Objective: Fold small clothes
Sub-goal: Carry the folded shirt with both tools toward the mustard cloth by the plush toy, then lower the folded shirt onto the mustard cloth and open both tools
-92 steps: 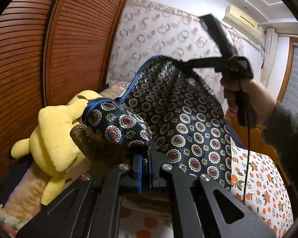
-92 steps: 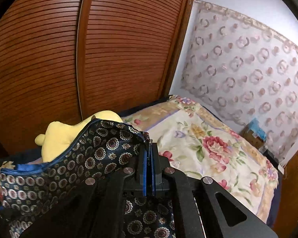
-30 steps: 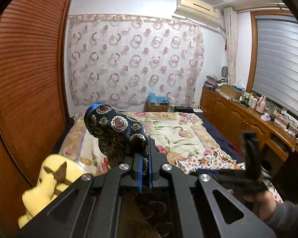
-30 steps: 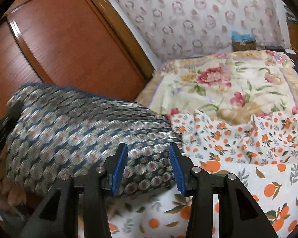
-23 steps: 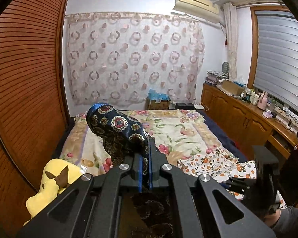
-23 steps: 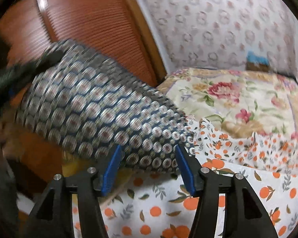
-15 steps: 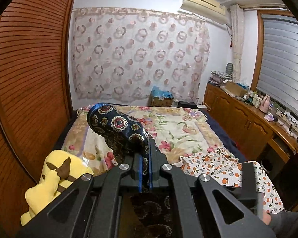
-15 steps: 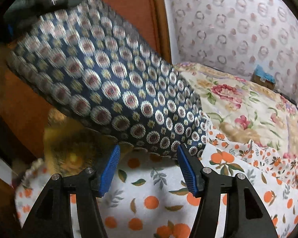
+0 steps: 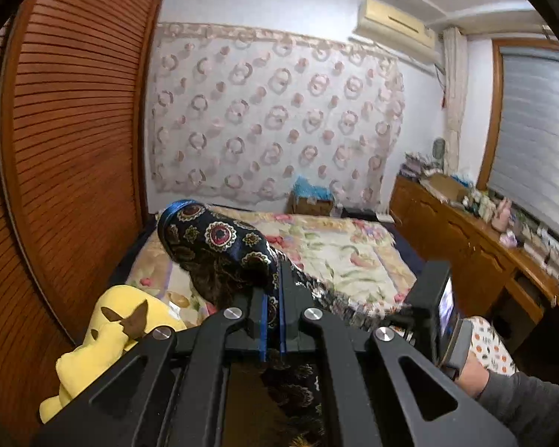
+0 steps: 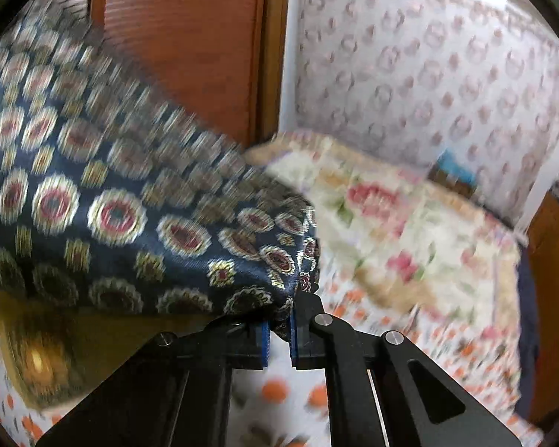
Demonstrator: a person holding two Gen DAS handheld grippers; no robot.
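A dark blue garment [image 9: 212, 234] printed with round medallions hangs in the air between both grippers. My left gripper [image 9: 272, 320] is shut on its blue-trimmed edge, and the cloth bunches up over the fingers. In the right wrist view the same garment [image 10: 111, 216] stretches up to the left, blurred by motion. My right gripper [image 10: 279, 331] has its jaws closing on the garment's lower corner, with cloth pinched between the blue pads. A person's hand [image 9: 473, 372] holds the right gripper low at the right of the left wrist view.
A yellow plush toy [image 9: 108, 331] lies by the slatted wooden wardrobe door [image 9: 67, 149]. Below are the bed's floral cover [image 9: 339, 249] and a white cloth with orange print [image 10: 287, 395]. A cluttered wooden dresser [image 9: 466, 234] runs along the right wall.
My right gripper stood open under the garment's lower edge; it has rolled, dropped a little and closed on the corner. The left gripper kept its grip and shifted slightly.
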